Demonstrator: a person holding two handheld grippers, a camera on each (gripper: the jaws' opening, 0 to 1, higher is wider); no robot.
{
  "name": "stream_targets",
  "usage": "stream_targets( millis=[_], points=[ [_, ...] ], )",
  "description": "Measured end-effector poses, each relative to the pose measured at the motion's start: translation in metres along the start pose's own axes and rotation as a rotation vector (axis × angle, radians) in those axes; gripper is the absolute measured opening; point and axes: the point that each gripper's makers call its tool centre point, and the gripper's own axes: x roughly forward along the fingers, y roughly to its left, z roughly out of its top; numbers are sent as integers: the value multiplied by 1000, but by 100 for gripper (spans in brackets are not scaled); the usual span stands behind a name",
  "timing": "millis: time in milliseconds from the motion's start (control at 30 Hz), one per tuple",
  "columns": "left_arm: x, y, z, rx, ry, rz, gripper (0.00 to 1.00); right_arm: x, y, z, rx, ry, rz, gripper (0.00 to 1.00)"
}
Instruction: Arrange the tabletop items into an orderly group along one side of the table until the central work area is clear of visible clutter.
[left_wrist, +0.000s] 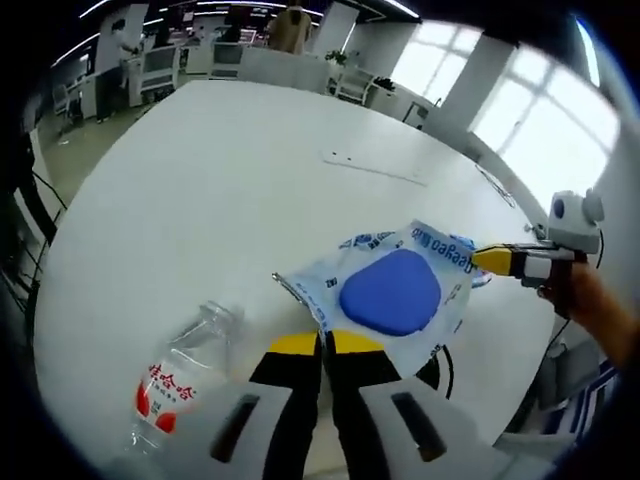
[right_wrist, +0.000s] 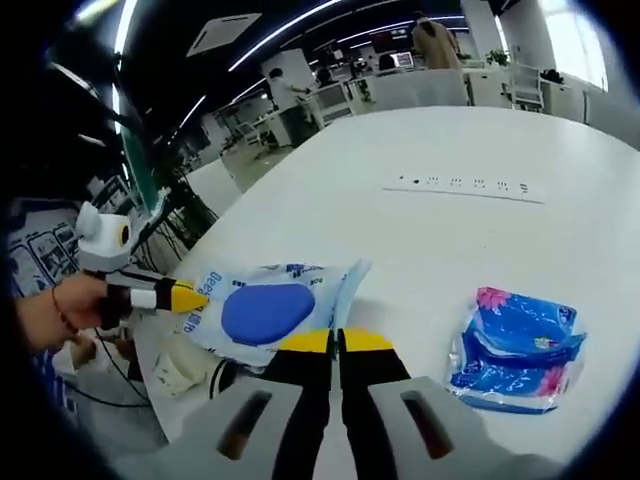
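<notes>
Wipes pack (left_wrist: 395, 290) stretched between 2 claws above the white table (left_wrist: 200, 180).

Risk first: each claw pinches an opposite edge of the soft pack, so pulling apart could tear the wrapper or slip 1 edge free, dropping it back onto the middle of the table. The left claw (left_wrist: 322, 343) has its jaws pressed together on the pack's near edge, just ahead of its yellow tips; the right claw (right_wrist: 335, 342) does the same from the other side. Both are held low and roughly level, facing each other across the pack. A clear bottle (left_wrist: 180, 375) lies just left of the left claw; a blue tissue packet (right_wrist: 515, 350) lies to the right of the right claw, apart from it.
</notes>
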Motion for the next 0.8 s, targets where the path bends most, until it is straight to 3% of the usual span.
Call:
stream_targets(
  millis=[467,800],
  points=[
    [-7,-18,32,79,-70,-35,0,-28,1,9,25,-86,-26,0],
    [-5,-34,64,162,-121,-72,0,-42,1,12,46,-141,-54,0]
  ],
)
